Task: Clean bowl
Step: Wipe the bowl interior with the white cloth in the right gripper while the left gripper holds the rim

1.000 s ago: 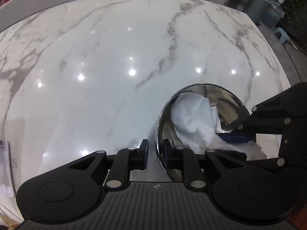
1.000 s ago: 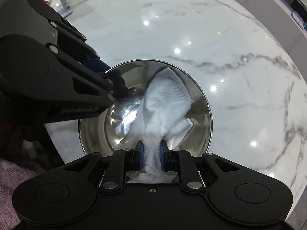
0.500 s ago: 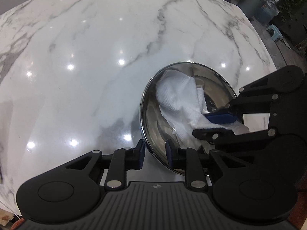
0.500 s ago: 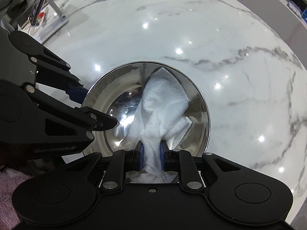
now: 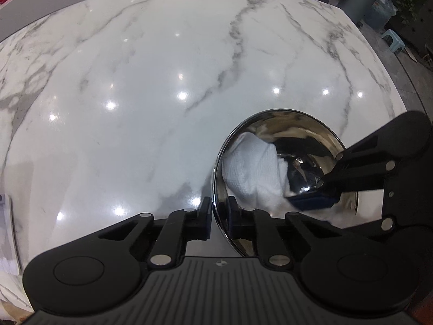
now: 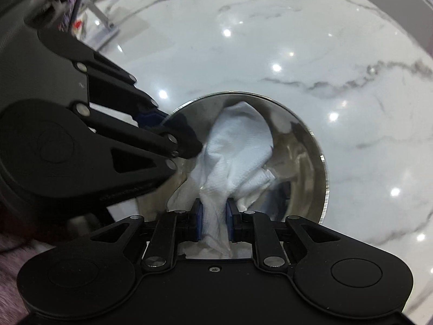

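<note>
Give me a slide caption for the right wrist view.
Right gripper wipes the steel bowl with a white cloth while left gripper grips its rim.

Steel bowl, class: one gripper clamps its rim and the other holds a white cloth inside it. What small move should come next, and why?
Probably sweep the white cloth across the far inner wall of the bowl. The right gripper is shut on the cloth, the left gripper pinches the near rim to steady it, and bare steel shows beyond the cloth.
</note>
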A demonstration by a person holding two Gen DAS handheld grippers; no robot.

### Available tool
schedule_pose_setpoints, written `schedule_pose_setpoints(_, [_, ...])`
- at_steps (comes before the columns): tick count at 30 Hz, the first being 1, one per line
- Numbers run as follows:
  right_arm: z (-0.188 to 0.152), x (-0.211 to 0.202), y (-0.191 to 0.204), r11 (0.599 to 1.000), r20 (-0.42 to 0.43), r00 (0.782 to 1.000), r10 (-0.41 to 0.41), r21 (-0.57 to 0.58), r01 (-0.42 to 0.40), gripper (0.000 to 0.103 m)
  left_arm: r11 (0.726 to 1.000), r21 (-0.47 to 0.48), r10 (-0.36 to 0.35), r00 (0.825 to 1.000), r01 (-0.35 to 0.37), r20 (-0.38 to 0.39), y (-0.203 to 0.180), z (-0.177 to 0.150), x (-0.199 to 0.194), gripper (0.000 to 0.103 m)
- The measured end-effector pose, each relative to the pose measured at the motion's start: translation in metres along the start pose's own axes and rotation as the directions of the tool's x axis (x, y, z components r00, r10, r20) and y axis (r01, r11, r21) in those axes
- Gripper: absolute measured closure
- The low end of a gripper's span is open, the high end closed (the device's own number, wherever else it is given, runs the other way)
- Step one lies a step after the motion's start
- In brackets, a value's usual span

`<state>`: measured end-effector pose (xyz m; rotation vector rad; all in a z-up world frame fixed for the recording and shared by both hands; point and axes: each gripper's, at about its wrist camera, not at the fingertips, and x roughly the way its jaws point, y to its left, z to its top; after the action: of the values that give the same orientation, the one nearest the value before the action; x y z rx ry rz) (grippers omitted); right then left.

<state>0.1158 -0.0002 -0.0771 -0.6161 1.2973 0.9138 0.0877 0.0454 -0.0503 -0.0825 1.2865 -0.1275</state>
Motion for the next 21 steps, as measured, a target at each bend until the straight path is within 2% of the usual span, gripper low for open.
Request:
schedule_pose_setpoints(9, [0.014,0.011,0.012,0.990,-0.011,0.992,-0.125,-0.069,0.124,0.089,1.000,0.003,-0.002,1.000,0.002,0.001,0.001,0.000,0.000,0.093])
schedule_pose_setpoints(12, [0.016,0.014,0.018,0.987,-0.011,0.990,-0.137,-0.085,0.136,0.089,1.000,-0.013,-0.009,1.000,0.009,-0.006,0.002,-0.002,0.000,0.091])
schedule_pose_setpoints(15, [0.015,0.011,0.016,0.987,-0.009,0.991,-0.135,-0.084,0.134,0.089,0.998,-0.043,-0.055,0.998,0.054,-0.033,0.003,-0.007,0.001,0.082])
schedule_pose_setpoints(21, [0.012,0.006,0.013,0.988,-0.006,0.991,-0.130,-0.082,0.129,0.089,0.997,-0.042,-0.072,0.997,0.070,-0.039,0.001,-0.012,0.003,0.083])
